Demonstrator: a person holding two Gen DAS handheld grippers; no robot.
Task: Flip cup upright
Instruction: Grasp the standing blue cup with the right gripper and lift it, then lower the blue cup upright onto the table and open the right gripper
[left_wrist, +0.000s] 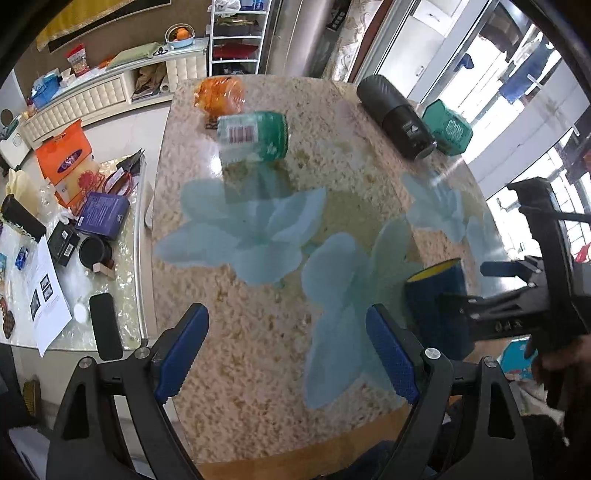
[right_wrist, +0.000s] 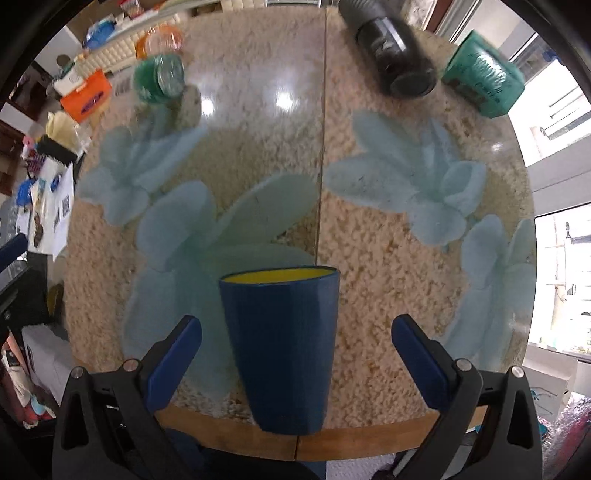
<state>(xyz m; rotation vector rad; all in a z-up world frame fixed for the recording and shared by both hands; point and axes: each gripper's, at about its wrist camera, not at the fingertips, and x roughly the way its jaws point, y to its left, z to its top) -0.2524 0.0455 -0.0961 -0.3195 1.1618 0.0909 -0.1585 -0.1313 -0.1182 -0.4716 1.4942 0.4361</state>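
A dark blue cup (right_wrist: 282, 347) with a yellow inside stands upright, mouth up, near the front edge of the round flowered table (right_wrist: 369, 240). My right gripper (right_wrist: 295, 354) is open, its blue pads on either side of the cup and apart from it. In the left wrist view the cup (left_wrist: 439, 299) shows at the right, with the right gripper's black frame beside it. My left gripper (left_wrist: 286, 354) is open and empty over the table, left of the cup.
At the table's far side lie a green can (left_wrist: 255, 134), an orange bottle (left_wrist: 221, 94), a black cylinder (left_wrist: 397, 116) and a green box (left_wrist: 448, 127). A cluttered side table (left_wrist: 66, 240) stands at the left.
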